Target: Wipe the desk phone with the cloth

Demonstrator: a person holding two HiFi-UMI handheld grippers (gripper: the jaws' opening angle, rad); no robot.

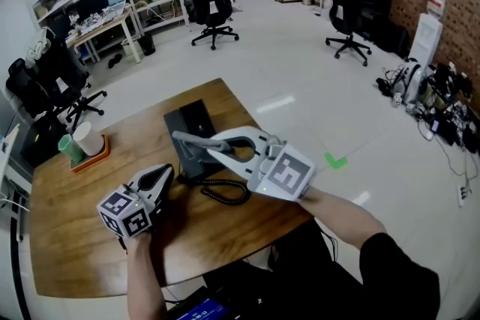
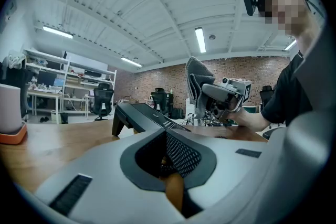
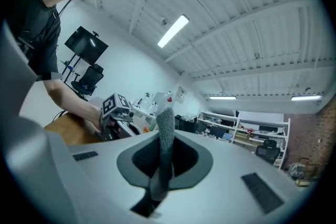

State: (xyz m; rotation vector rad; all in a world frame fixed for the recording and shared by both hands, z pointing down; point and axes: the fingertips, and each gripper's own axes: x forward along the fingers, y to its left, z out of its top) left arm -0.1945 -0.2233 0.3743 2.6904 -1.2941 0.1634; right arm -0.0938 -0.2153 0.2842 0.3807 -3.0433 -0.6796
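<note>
My right gripper [image 1: 217, 150] has its jaws clamped on the cloth [image 1: 191, 139]. In the right gripper view a grey fold of it stands straight up out of the jaws, pinched between the pads, so the grip looks firm enough to drag it without losing it. From the head view the free end trails ahead of the right jaws and lies over the desk phone [image 1: 196, 120], just past the tips. I judge this to be the wiping itself, with the cloth held low so that its loose part, not the jaws, meets the phone.

My left gripper [image 1: 165, 176] sits low on the worktop [image 1: 90, 236]. Its jaws are together with nothing between them, and only a sliver of wood shows through the gap in the left gripper view. The phone's sloped black body is ahead of these jaws and slightly to their left, near but not touching. I read this as standing by to steady the phone if the wipe pushes it, since it is propped at a tilt and may slide.

The coiled cord [image 1: 223, 193] lies between my two grippers, below the right jaws, and a careless sweep could snag it.
</note>
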